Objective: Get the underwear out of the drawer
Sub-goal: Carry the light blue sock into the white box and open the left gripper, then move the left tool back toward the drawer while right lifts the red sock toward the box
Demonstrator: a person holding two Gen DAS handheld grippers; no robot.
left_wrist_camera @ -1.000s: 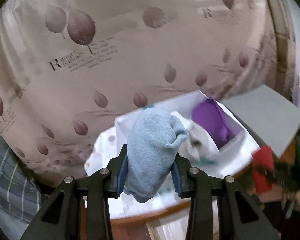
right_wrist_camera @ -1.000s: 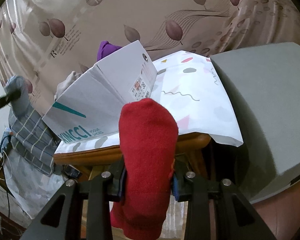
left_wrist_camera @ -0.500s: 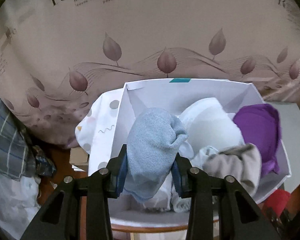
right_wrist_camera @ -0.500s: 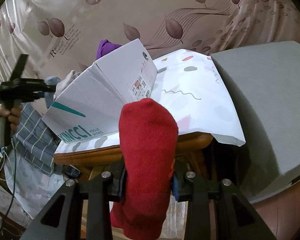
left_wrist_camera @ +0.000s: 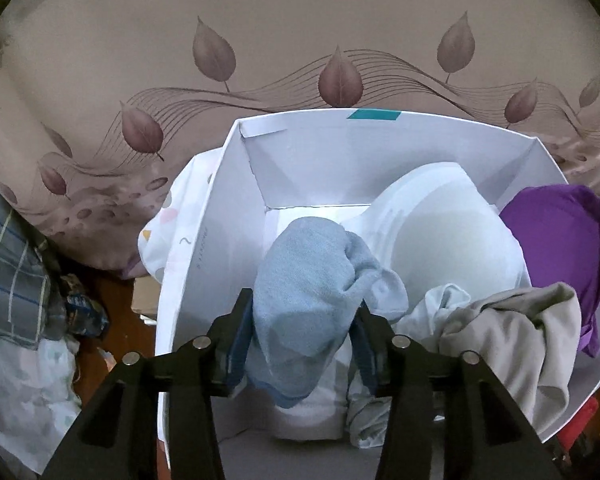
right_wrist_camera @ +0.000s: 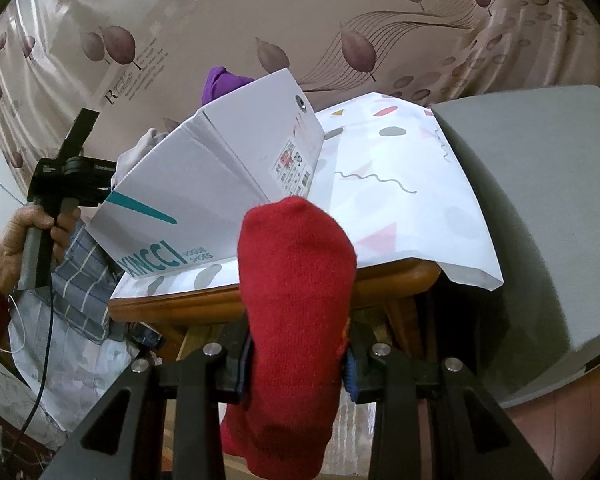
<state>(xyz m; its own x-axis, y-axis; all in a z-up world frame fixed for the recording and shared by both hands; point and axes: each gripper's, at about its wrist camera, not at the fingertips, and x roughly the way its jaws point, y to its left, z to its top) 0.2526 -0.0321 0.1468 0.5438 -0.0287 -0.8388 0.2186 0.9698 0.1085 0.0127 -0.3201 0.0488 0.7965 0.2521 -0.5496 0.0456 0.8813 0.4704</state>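
Leaf-print curtain [left_wrist_camera: 300, 40] (beige) behind wooden table [right_wrist_camera: 284, 300].

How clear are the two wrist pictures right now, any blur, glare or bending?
Left wrist view: sharp, fisheye bows the white box rim, bright patch on its floor, dim shade under the blue sock. Right wrist view: sharp, evenly lit, edges curve, dark corners; the red sock blocks the middle.

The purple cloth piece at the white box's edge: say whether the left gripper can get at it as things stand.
Probably not yet. The left gripper hangs over the open white cardboard box, its opening fingers filled by a light blue sock. The purple cloth piece lies uncovered, but the sock must go first.
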